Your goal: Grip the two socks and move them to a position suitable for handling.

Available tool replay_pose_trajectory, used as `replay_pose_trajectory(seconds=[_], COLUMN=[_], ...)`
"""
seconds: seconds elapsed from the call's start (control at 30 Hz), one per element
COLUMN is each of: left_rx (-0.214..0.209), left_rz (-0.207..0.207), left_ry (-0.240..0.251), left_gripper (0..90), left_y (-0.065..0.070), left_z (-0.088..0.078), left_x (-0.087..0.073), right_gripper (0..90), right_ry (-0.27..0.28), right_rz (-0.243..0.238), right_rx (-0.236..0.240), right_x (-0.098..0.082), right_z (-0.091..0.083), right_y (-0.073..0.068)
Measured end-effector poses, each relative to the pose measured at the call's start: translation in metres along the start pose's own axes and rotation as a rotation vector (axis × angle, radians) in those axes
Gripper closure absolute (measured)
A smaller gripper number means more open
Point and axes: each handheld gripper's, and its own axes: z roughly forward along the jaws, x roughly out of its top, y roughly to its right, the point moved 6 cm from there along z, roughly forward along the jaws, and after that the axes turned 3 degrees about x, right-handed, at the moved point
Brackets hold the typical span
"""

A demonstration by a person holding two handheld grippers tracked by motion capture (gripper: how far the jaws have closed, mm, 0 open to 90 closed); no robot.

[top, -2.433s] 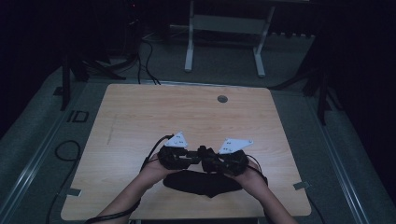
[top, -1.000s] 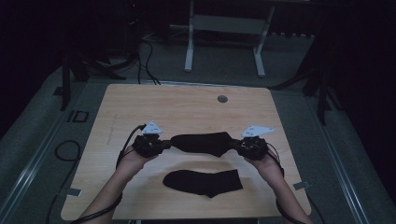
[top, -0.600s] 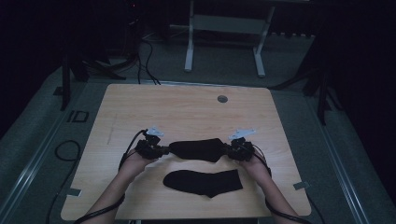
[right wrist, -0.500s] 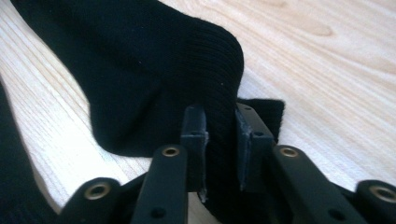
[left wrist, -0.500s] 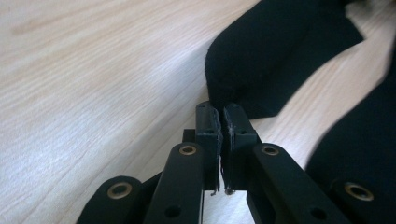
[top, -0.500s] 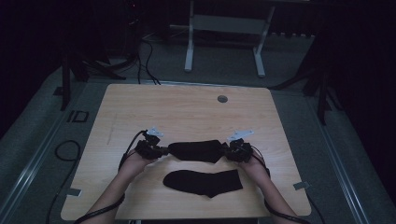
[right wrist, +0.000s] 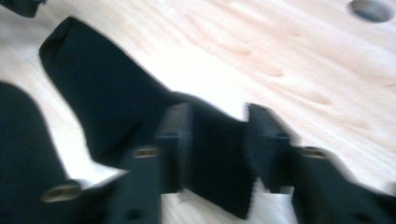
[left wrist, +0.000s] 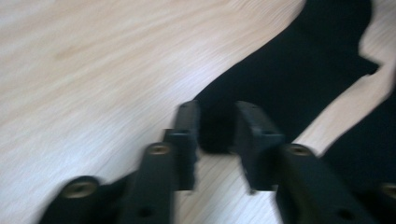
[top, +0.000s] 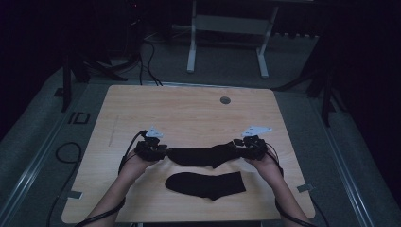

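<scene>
while stretched flat, black sock [top: 201, 155] between left claw [top: 158, 152] and right claw [top: 240, 146]

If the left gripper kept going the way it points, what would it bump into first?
The sock it already has between its jaws. The left gripper points toward the right gripper, so going on it would probably just bunch up that sock, then maybe meet the right gripper.

matt black cloth socks [top: 203, 155] on a smooth pale wood table [top: 189, 109].
</scene>
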Motion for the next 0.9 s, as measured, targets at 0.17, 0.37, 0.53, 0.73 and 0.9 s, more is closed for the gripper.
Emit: replay_pose_trajectory(seconds=[0.17,0.37,0.53,0.73,0.9], left_rx=[0.002,-0.017,-0.023,0.008,0.005], left_rz=[0.017,0.045,0.033,0.028,0.026], left_ry=[-0.018,-0.082,-0.102,-0.1,-0.095], left_gripper=[89.8,89.8,89.8,89.8,89.7], left_y=[0.012,0.02,0.016,0.006,0.007], left_z=[0.011,0.031,0.041,0.042,0.042], left_x=[0.003,-0.001,-0.004,-0.002,-0.003], right_gripper=[90.0,89.9,89.7,87.3,86.8], right_ry=[-0.065,-0.101,-0.114,-0.103,-0.096], right_rz=[0.025,0.054,0.069,0.07,0.061], right_rx=[-0.018,-0.016,-0.027,-0.042,-0.044], right_x=[-0.009,-0.021,-0.031,-0.04,-0.045], right_z=[0.01,0.029,0.037,0.03,0.026], right_y=[0.01,0.018,0.022,0.011,0.006])
